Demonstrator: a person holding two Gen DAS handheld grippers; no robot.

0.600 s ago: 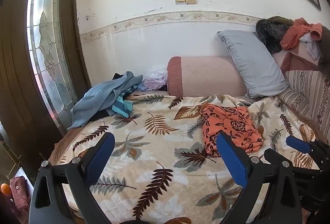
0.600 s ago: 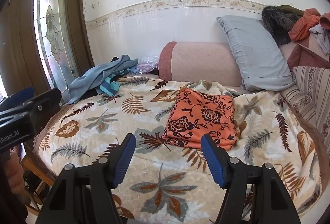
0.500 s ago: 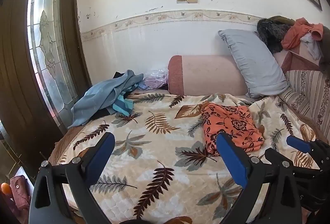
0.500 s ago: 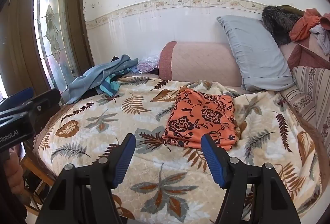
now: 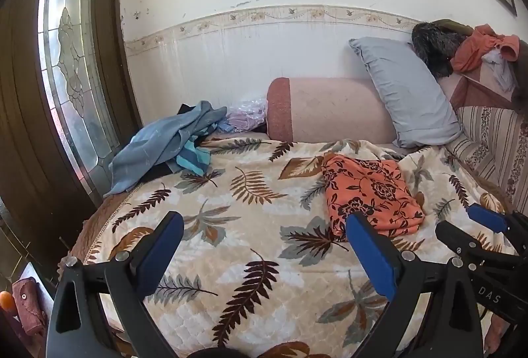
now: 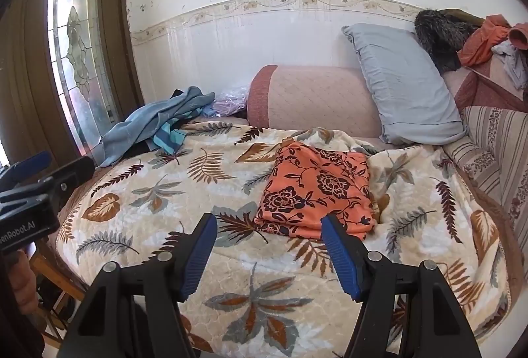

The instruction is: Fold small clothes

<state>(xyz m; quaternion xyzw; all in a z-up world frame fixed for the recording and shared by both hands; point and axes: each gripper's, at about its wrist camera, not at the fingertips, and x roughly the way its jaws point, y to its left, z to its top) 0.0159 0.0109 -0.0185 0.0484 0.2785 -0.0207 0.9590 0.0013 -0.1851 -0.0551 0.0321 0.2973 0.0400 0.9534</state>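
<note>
the orange floral garment (image 6: 315, 189) lies folded on the leaf-print blanket (image 6: 211, 193), near the grey pillow (image 6: 406, 84). the left gripper (image 5: 264, 254) and right gripper (image 6: 269, 254) both stand spread and empty, short of it. the operator should next fetch the blue clothes pile (image 5: 165, 146), gripping one hem edge only.

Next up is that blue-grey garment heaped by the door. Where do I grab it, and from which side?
Judging by its pose, take the blue-grey garment by the loose flap trailing off the blanket edge toward the door. Come from the near side with the open left gripper, which is closer; the bunched middle lies over a teal striped piece.
</note>
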